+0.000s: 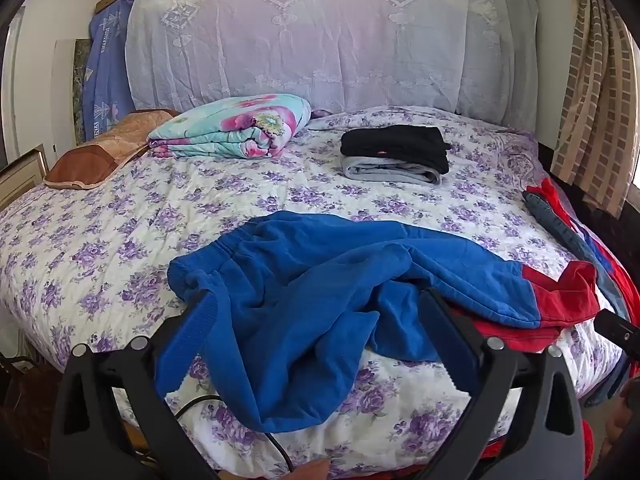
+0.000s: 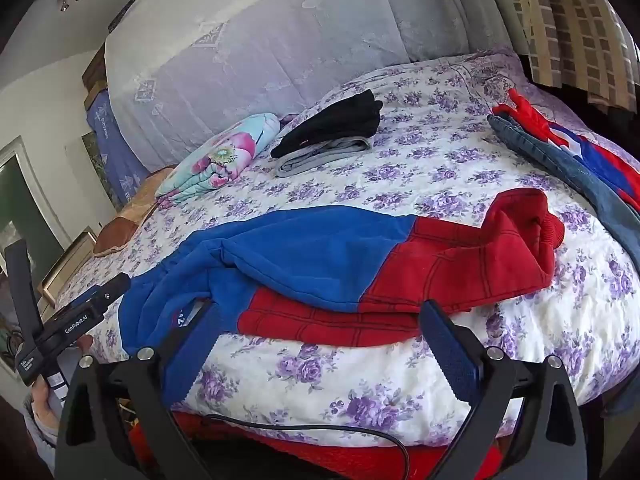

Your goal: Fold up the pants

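Observation:
Blue pants with red lower legs lie crumpled across the near part of the bed; in the right wrist view the blue waist part lies left and the red legs right. My left gripper is open, its fingers straddling the blue fabric near the bed's front edge, with cloth draped between them. My right gripper is open, fingers apart just in front of the red leg fabric at the bed's edge. The left gripper's body shows at the left of the right wrist view.
The bed has a purple-flowered quilt. A folded black and grey clothes stack sits at the back. A folded floral blanket and brown pillow lie back left. Jeans and red-blue clothes lie on the right edge. A black cable hangs below.

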Demonstrator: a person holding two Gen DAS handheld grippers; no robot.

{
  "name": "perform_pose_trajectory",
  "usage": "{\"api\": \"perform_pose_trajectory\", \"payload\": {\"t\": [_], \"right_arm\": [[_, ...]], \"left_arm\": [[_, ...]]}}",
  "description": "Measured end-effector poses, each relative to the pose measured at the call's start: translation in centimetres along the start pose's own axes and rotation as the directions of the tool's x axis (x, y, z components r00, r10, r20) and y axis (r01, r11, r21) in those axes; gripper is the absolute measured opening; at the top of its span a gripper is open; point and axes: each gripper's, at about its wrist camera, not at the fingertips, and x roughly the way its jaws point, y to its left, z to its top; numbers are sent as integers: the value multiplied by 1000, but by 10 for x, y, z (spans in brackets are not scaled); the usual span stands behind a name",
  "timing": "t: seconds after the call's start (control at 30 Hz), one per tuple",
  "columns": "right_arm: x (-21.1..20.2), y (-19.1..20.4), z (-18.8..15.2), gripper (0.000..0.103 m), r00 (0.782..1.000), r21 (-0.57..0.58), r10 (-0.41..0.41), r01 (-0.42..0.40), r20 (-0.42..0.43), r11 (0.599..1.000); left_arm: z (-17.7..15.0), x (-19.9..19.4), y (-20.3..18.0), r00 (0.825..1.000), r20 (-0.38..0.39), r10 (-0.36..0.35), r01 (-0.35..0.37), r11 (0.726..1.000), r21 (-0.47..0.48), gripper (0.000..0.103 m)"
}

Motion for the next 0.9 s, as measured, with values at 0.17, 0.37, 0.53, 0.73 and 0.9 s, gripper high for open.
{"api": "perform_pose_trajectory", "payload": {"t": [0.17, 0.37, 0.53, 0.73, 0.9], "right_arm": [[0, 0, 0, 99, 1000, 0, 5, -5, 1, 1000], [-4, 3, -1, 99, 1000, -7, 3, -3, 8, 1000], [-2, 3, -1, 99, 1000, 1, 3, -3, 10, 1000], [-4, 2, -1, 99, 1000, 0, 9, -9, 13, 1000], [1, 1, -4, 99, 1000, 8, 14, -14, 5, 1000]], "left_arm": [[1, 0, -7, 1000, 10, -10, 10, 1000, 29, 98], [3, 4, -7, 1000, 6, -30, 29, 999, 33, 98], [-2, 3, -8, 1000, 22, -13, 12, 999, 48, 98], [-2, 2, -4, 1000, 21, 24, -24, 999, 29, 98], [0, 2, -2, 999, 16, 30, -30, 999, 20, 98]]}}
